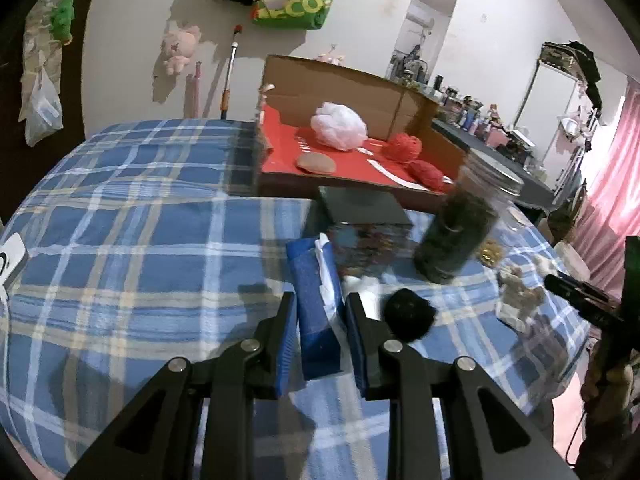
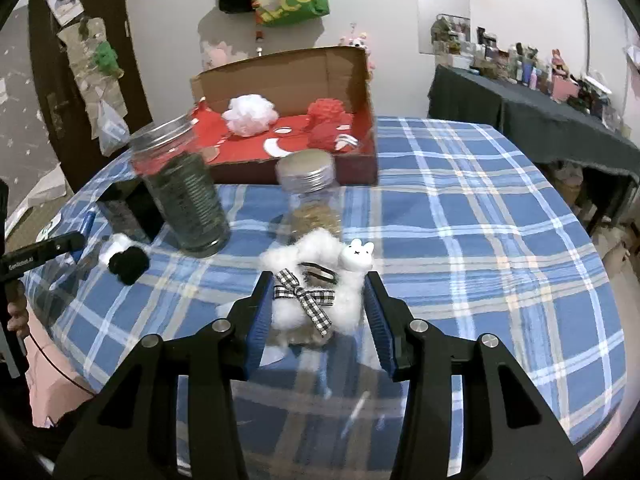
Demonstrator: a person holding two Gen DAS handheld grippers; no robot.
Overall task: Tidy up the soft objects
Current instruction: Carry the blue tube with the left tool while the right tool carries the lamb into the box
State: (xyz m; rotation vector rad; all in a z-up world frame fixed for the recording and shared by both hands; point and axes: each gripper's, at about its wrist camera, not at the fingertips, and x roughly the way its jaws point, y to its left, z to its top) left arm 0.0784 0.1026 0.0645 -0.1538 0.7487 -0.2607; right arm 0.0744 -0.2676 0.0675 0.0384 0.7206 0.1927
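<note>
My left gripper (image 1: 320, 312) is open around a blue tissue pack (image 1: 316, 308) lying on the plaid table; the pads stand just off its sides. A black pom-pom (image 1: 408, 314) lies to its right and also shows in the right wrist view (image 2: 128, 264). My right gripper (image 2: 318, 292) straddles a fluffy white toy (image 2: 320, 284) with a checked bow and a small bunny head; whether the pads press it is unclear. The cardboard box (image 1: 352, 80) with a red floor holds a white puff (image 1: 340, 124) and red puffs (image 1: 404, 146).
A tall jar of dark contents (image 2: 184, 196) and a short metal-lidded jar (image 2: 308, 196) stand mid-table. A dark box (image 1: 364, 208) sits before the cardboard box. A brown stone-like piece (image 1: 316, 162) lies in the box. A cluttered side table (image 2: 540, 108) stands to the right.
</note>
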